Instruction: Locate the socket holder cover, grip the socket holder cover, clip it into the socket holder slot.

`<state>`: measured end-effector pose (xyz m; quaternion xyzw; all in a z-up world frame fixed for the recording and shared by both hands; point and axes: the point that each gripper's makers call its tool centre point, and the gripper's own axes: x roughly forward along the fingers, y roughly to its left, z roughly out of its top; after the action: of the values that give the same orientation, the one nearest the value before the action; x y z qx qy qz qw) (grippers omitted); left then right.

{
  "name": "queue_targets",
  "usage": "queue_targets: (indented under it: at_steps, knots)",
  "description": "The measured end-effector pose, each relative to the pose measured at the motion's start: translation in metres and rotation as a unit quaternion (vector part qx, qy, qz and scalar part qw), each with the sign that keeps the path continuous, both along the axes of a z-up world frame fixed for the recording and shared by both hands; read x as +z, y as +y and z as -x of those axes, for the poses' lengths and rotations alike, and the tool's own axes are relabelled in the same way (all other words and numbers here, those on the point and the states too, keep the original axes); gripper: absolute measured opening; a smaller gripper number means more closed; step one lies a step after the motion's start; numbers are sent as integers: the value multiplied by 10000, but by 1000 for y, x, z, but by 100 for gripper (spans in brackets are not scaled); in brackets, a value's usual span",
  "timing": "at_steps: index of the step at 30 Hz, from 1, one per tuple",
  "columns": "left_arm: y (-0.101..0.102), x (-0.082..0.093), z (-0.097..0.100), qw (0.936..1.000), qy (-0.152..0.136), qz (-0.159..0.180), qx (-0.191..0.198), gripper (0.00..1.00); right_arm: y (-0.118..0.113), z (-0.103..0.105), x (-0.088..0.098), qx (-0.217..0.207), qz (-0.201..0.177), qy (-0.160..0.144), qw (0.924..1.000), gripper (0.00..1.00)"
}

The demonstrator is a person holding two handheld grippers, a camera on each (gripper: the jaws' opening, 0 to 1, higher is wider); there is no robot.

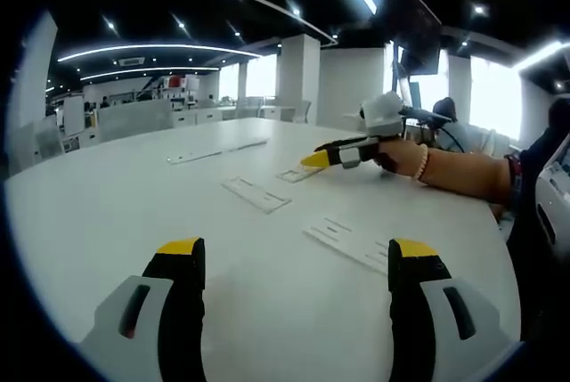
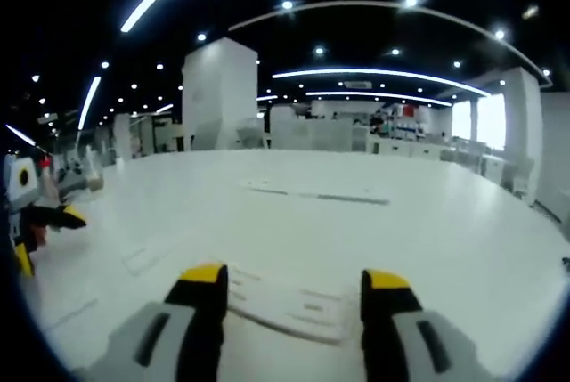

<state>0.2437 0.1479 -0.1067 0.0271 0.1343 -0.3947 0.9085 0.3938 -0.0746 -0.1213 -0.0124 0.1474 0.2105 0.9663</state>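
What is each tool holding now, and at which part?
Nothing is held. The left tool is open above the bare table. The right tool is open too, a white flat piece lying between its jaws, not yet gripped.

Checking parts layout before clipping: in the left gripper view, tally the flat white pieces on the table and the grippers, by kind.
Flat white pieces: 4
Grippers: 2 (left gripper, right gripper)
Total: 6

White table (image 1: 134, 213) w/ flat white plastic strips (image 1: 256, 194).
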Motion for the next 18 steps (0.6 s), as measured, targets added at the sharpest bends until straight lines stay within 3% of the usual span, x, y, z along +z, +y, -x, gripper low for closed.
queue_targets:
  at_steps: [18]
  knots:
    - [-1,-3,2,10000,27,-13,2,83,-29,1,5,-164,-181,48,9997,51]
